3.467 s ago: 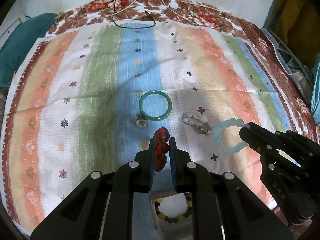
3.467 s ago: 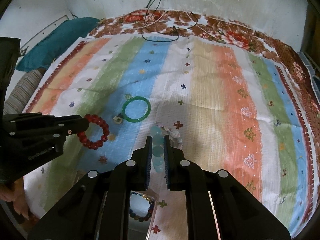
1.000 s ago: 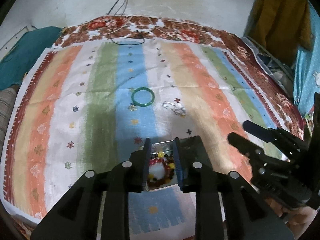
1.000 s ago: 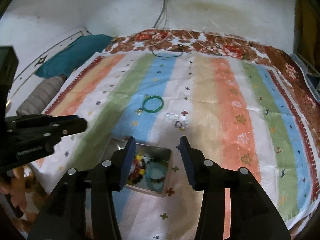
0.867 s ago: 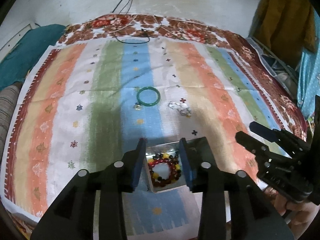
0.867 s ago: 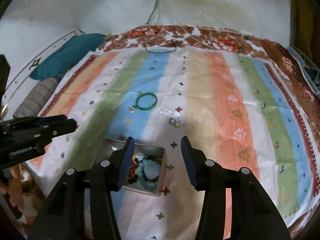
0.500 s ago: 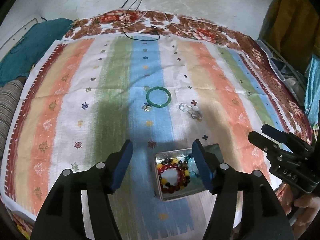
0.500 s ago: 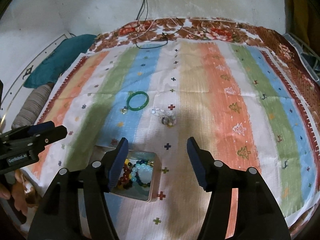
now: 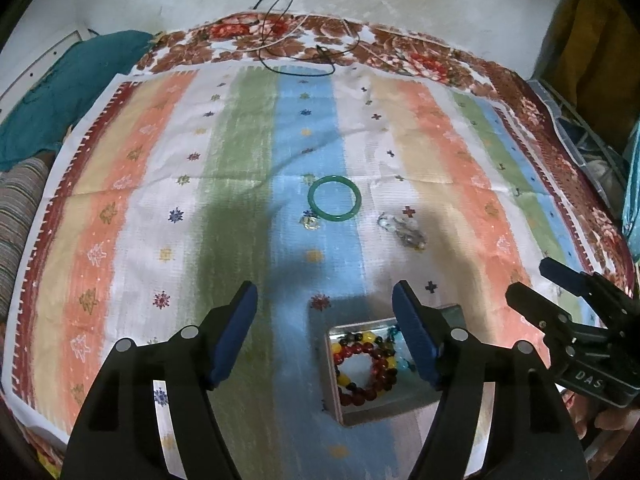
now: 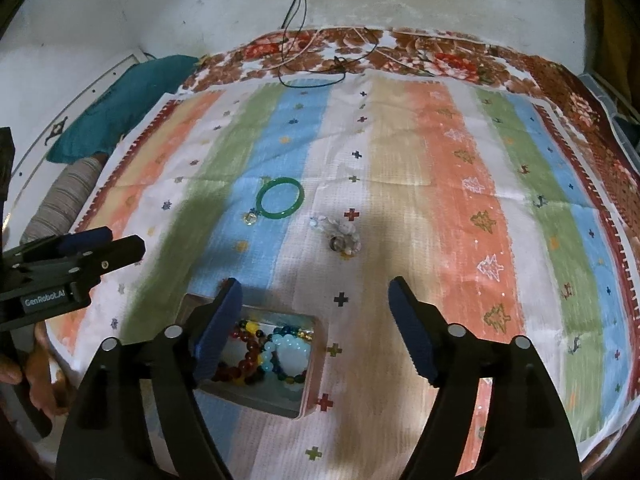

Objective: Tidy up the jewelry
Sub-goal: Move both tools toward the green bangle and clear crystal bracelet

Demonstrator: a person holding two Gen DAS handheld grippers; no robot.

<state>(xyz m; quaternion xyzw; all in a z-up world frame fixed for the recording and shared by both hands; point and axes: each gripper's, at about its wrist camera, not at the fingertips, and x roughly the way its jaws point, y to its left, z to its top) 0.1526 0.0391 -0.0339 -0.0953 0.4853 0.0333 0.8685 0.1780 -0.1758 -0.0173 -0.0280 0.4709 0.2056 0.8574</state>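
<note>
A metal tin sits on the striped cloth and holds several bead bracelets, among them a red one and a pale blue one. My left gripper hovers just left of and above the tin, its jaws opening with nothing between them. My right gripper hangs over the tin's right side, its jaws also opening and empty. Farther out lie a green bangle, a small charm and a clear bead cluster.
A black cable loops at the cloth's far edge by the wall. A teal cushion and a striped pillow lie at the left. A plastic crate stands at the right. A hand holds the left gripper.
The red and pale blue bracelets, earlier clamped in the left and right jaws, now lie in the tin. Both pairs of jaws have spread wide and both grippers have shifted slightly over the cloth.
</note>
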